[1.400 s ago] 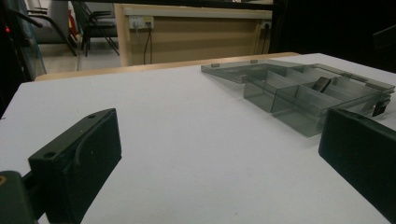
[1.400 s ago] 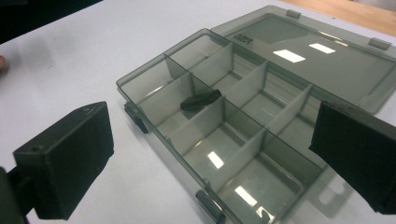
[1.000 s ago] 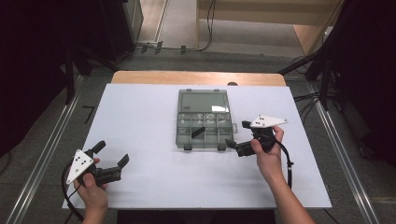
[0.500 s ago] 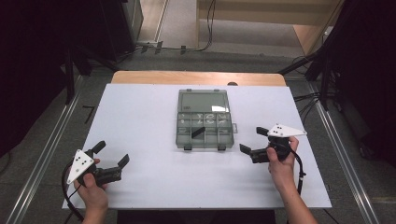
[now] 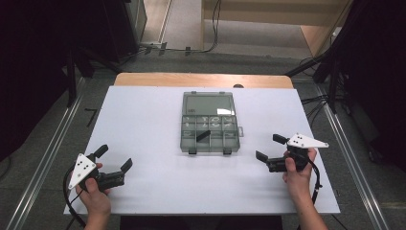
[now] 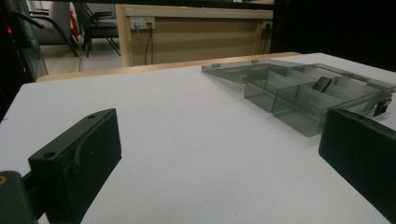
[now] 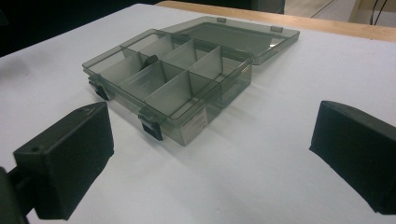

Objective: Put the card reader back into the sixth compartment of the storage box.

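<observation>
Organizer box (image 5: 209, 124) open, side label (image 7: 195, 122) unreadable

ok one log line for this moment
organizer box: lid open, mid-table | left tongs: open, empty | right tongs: open, empty, beside box

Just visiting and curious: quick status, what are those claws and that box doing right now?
Left claw open, empty, low at near left. Right claw open, empty, right of the organizer box. Box lid open, small dark piece inside. Nothing in the way.
</observation>
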The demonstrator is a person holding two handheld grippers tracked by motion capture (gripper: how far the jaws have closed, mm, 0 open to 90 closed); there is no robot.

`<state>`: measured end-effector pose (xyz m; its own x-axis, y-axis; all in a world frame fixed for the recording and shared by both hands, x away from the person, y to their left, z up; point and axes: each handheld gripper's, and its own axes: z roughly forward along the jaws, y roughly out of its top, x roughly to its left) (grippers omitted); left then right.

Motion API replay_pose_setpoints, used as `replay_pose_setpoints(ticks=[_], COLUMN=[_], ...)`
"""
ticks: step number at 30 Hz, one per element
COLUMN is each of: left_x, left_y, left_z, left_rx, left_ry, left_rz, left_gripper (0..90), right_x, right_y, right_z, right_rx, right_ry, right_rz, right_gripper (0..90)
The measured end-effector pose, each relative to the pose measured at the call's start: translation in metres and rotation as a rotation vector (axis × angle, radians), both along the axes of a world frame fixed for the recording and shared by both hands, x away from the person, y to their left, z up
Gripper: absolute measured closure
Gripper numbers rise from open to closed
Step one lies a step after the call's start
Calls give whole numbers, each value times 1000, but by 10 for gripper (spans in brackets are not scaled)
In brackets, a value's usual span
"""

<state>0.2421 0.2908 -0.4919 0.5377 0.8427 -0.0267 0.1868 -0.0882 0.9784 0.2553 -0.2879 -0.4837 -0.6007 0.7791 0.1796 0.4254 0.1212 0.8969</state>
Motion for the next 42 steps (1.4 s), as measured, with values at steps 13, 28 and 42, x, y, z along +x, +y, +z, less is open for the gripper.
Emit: replay_pose_setpoints(ticks=[13,28,42], left_x=[0,-1,0], left_y=[0,1,1], left_z=[0,0,1], left_rx=[1,-4,-4], left_ry=[1,1,3], left_rz=[1,4,5], left_gripper=[0,0,0], right_x=[-14,-31,-38], right_y=[-21,-46,-56], right_z=[-14,-18,-23], right_rx=[38,73,88], right_ry=[-13,-79,-105], right_rz=[-24,-64,-96], right_gripper=[0,0,0])
